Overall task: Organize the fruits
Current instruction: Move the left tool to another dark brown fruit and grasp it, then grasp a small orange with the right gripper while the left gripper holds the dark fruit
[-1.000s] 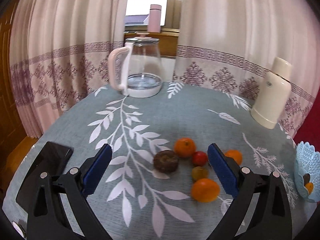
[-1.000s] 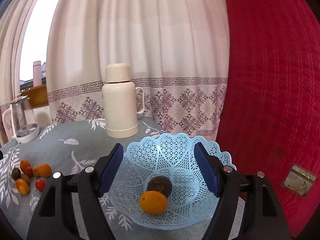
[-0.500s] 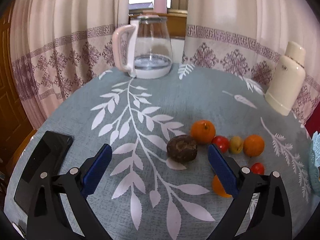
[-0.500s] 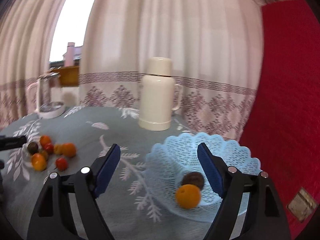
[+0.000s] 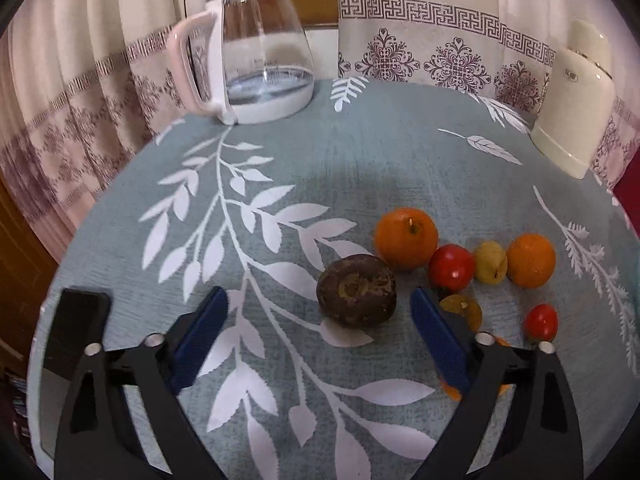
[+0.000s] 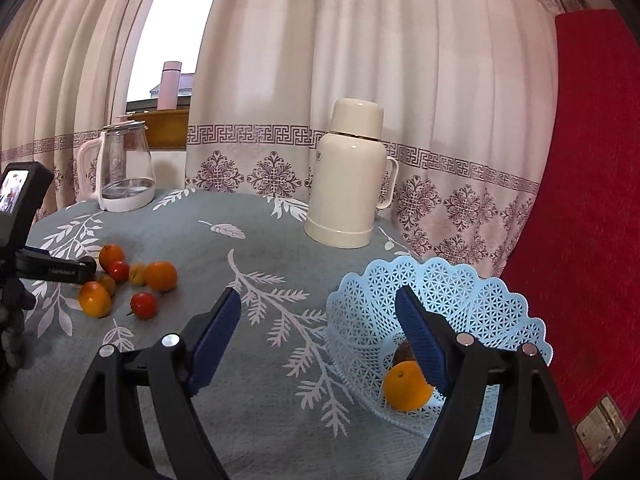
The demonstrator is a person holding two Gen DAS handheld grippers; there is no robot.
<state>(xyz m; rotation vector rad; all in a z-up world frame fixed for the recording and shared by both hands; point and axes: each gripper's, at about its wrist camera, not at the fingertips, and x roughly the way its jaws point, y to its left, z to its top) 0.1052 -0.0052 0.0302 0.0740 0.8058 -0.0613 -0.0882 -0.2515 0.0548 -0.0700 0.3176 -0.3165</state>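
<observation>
A dark brown round fruit (image 5: 356,291) lies on the leaf-print cloth just ahead of my left gripper (image 5: 318,294). The jaws are closing; their pads stand apart from the fruit. Behind it lie two oranges (image 5: 406,236), a red tomato (image 5: 451,267), a yellowish fruit (image 5: 490,262) and a small tomato (image 5: 541,322). An orange-yellow fruit (image 5: 464,308) is half hidden by the right finger. My right gripper (image 6: 318,294) is open and empty, left of the blue lattice basket (image 6: 440,292), which holds an orange (image 6: 406,386) and a brown fruit (image 6: 402,354).
A glass kettle (image 5: 260,60) stands at the back of the round table and a cream thermos (image 5: 576,100) at the back right. A black flat object (image 5: 76,328) lies at the left edge. Curtains ring the table; a red quilted surface (image 6: 592,200) is on the right.
My left gripper sank toward the brown fruit and its jaws narrowed a little. My right gripper swung left, so the basket shifted from between its fingers to the right.
</observation>
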